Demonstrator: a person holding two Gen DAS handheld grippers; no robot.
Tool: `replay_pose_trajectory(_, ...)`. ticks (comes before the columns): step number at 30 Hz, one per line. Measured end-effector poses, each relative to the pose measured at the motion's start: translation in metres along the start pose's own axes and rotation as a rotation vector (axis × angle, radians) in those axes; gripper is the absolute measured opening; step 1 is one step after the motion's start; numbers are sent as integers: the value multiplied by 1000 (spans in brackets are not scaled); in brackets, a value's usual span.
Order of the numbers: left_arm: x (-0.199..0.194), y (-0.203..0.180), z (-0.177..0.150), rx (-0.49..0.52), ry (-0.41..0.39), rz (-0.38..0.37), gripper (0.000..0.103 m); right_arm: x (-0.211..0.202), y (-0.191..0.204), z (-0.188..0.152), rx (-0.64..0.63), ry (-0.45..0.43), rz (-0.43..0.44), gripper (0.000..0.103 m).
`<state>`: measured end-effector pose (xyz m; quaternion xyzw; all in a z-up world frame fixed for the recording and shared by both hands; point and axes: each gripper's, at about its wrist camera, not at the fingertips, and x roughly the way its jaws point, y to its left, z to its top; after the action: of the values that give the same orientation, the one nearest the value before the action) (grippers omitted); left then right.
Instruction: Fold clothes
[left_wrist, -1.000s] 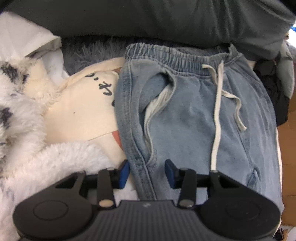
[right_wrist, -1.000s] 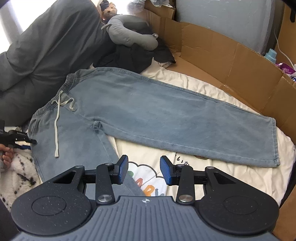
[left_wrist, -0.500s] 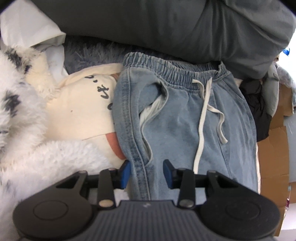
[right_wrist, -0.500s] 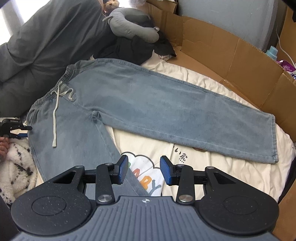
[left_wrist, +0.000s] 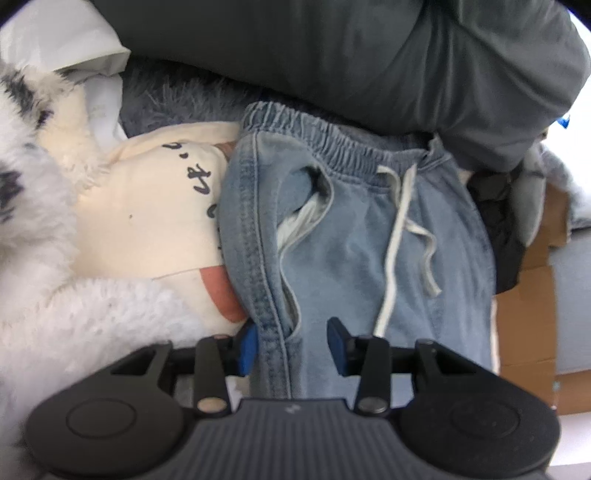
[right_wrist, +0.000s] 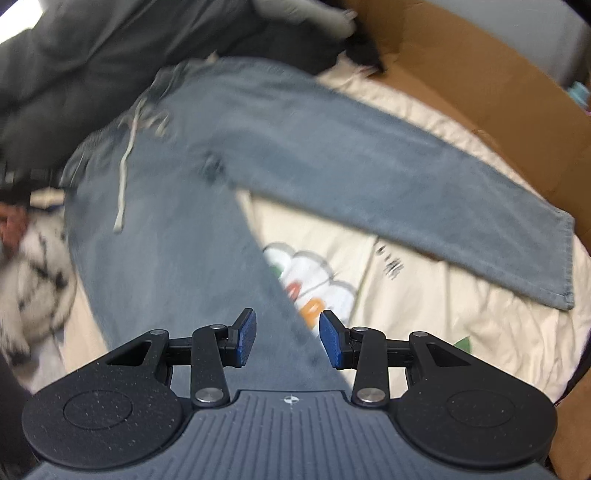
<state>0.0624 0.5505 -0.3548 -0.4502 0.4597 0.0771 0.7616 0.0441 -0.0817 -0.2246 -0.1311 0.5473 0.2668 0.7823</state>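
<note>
Left gripper (left_wrist: 291, 343), jaws parted, straddles the side seam of the blue jeans (left_wrist: 354, 236). Right gripper (right_wrist: 284, 338), jaws parted, hovers over one trouser leg; the cream bedsheet's (right_wrist: 424, 314) print blurs beyond reading.

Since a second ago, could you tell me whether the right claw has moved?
Yes. The right claw has dropped toward the near leg of the jeans, which now fills the gap between its pads; the cardboard wall looms larger.
</note>
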Motion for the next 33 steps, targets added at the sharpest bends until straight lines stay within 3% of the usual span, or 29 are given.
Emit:
replay_pose_trajectory(2,-3,0,0,2,3,-22,35,8,11,-3,-29,35,20,45)
replay_pose_trajectory(4,-5,0,1,9,9,-41,18,15,24,-5,-53,68,40,45)
replay_pose_trajectory(15,-17,-7,6,32,14,-48,15,43,95,-32,-233,208,134,45)
replay_pose_trajectory(24,-19,-14,8,48,19,-34,14,60,123,-58,-183,281,176,45)
replay_pose_trajectory(33,-18,-25,11,35,22,-38,14,79,158,-73,-224,292,147,45)
